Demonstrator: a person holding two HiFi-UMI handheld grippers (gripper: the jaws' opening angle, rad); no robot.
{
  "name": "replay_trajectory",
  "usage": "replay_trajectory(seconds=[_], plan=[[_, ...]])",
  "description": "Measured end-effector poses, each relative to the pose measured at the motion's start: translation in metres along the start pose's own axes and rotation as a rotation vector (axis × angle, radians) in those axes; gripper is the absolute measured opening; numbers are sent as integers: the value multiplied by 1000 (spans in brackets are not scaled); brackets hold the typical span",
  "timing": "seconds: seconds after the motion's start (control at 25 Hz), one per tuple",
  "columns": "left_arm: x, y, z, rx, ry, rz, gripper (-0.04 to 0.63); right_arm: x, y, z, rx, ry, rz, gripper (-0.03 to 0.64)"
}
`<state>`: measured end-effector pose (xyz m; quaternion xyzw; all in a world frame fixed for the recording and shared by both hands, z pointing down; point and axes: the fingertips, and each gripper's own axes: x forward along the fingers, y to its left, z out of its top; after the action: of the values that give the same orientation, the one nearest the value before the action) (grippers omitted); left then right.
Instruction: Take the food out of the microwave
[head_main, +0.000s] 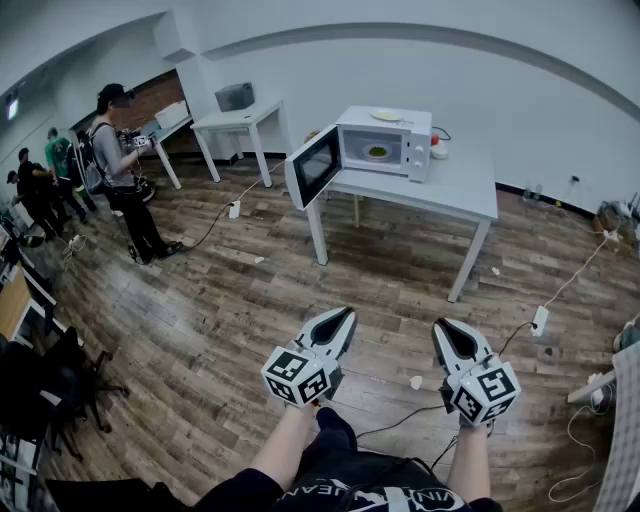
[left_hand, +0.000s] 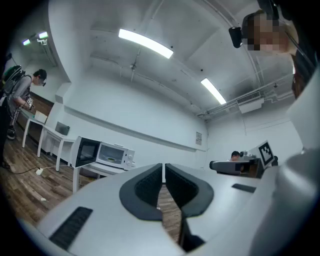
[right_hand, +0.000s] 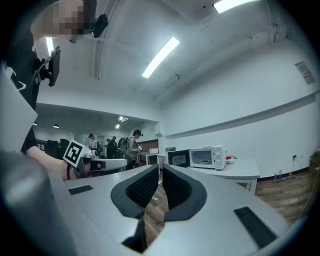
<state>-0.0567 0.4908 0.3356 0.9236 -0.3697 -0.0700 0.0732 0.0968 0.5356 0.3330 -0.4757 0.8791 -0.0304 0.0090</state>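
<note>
A: What's the left gripper (left_hand: 163, 166) doing?
B: Jaws closed, pads together, nothing between them. It points level above the wood floor (head_main: 230, 290).
A: And the right gripper (right_hand: 160, 168)?
B: Same: jaws together, only a thin slit showing, and it's empty. In the head view both are held low in front of the person, side by side but apart, with the marker cubes toward the camera.
A: Where's the food (head_main: 377, 152)?
B: It's a green bit on a plate inside the microwave (head_main: 420, 150), well apart from both grippers.
A: The door (head_main: 314, 165)?
B: Swung wide open, to the left in the head view. The microwave sits on a white table (head_main: 455, 195) near the back wall.
A: Anything else up there?
B: A second plate (head_main: 386, 116) lies on top of the microwave. A small red-and-white thing (head_main: 438, 148) sits just beside its right side; can't tell what it is.
A: And around the room?
B: A power strip (head_main: 539, 320) with a cable on the floor at right. A standing person (head_main: 125, 165) at far left near other white tables (head_main: 235, 120), with more people (head_main: 40, 175) behind.
</note>
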Motion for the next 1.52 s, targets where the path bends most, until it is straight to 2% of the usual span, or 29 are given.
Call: replay_trajectory(seconds=[0.28,0.52,0.96,1.28,1.52], plan=[[23,24,-9,-17,25,6,25,27,-21,-17,39,34,-21,44],[56,75,-14,-50,32,33,25,75,-44,-27,28,64,-43,44],[147,163,1,-61,46,-46,25,185,-101,-21,100,19,-81,46],[177,240,-2,-98,43,-58,25,264,-118,-33,116,30,-80,46],[186,265,-10,-140,49,-54,25,283,-127,-49,132,86,-96,46]])
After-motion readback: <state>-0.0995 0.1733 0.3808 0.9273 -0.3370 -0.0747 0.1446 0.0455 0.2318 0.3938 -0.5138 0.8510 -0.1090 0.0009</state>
